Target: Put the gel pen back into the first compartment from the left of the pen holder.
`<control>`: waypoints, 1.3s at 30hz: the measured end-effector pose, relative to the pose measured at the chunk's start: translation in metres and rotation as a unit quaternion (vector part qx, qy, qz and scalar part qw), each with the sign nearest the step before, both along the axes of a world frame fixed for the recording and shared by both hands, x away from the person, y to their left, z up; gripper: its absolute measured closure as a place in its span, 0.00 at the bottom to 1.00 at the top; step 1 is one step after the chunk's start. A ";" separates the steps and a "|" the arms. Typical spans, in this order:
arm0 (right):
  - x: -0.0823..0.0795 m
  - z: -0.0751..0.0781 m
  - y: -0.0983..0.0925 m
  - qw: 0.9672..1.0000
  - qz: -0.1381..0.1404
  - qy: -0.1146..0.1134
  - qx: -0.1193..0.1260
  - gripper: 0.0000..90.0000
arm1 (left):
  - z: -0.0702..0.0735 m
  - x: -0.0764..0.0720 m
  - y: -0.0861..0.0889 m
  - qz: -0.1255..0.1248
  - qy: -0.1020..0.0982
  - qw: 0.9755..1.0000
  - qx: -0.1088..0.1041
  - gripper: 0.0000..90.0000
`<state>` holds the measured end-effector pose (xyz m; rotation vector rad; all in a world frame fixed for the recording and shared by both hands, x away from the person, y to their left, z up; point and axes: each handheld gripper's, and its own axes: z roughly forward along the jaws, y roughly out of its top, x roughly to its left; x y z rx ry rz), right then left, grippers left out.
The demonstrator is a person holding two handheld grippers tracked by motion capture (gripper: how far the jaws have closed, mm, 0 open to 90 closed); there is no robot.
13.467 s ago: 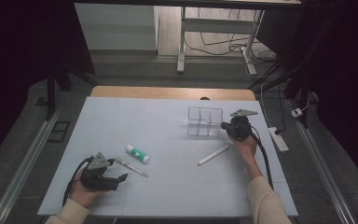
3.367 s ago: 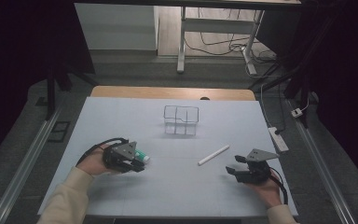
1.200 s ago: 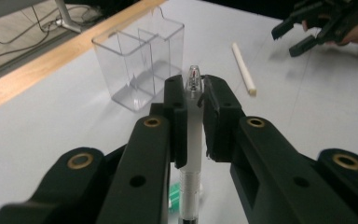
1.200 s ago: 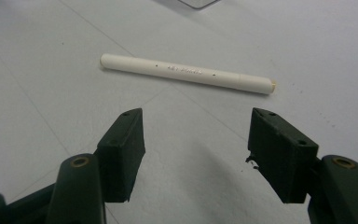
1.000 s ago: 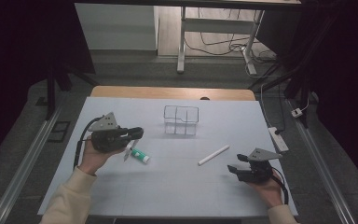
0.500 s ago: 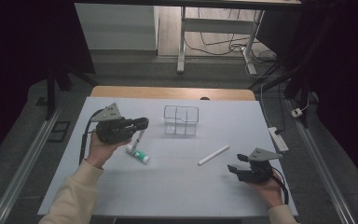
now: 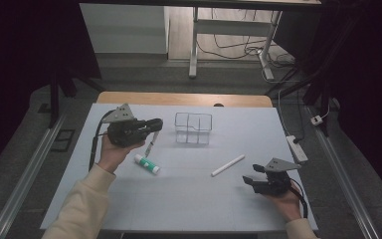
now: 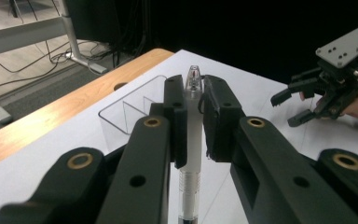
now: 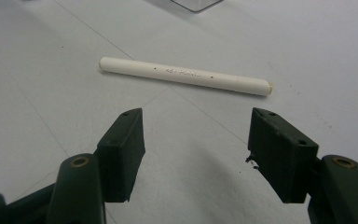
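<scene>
**Pen held aloft beside the clear organizer; white pen waits in front of open right jaws**

Left gripper (image 7: pixel 151 124), upper left of the high view, is raised off the bench (image 7: pixel 189 199). Its jaws are pinching a clear-barrelled pen (image 8: pixel 192 140) near the top end; in the left gripper view the pen stands between the pads, cap tip just above them, barrel running down out of the frame. In the high view the pen hangs below the jaws, tilted. Held this way, one end is free to drop into a compartment, which is probably the reason for the grip.

Clear compartment organizer (image 7: pixel 193 128) sits at upper centre of the high view, just right of the left gripper, and looks empty. The pen is beside it, not over it.

A glue stick (image 7: pixel 146 164) with a green end lies on the bench below the left gripper, untouched.

Right gripper (image 7: pixel 252 180), lower right of the high view, is low over the bench, jaws spread wide and holding nothing. A white pen (image 9: pixel 185 76) lies crosswise just ahead of them, apart from both pads, likely the next pick.
</scene>
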<state>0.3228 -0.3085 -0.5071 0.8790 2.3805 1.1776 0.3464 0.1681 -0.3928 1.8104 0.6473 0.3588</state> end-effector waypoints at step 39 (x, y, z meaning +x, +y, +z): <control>0.001 -0.002 -0.001 1.000 -0.006 0.000 -0.002 0.39 | 0.007 0.044 -0.027 0.006 0.003 1.000 -0.007 0.90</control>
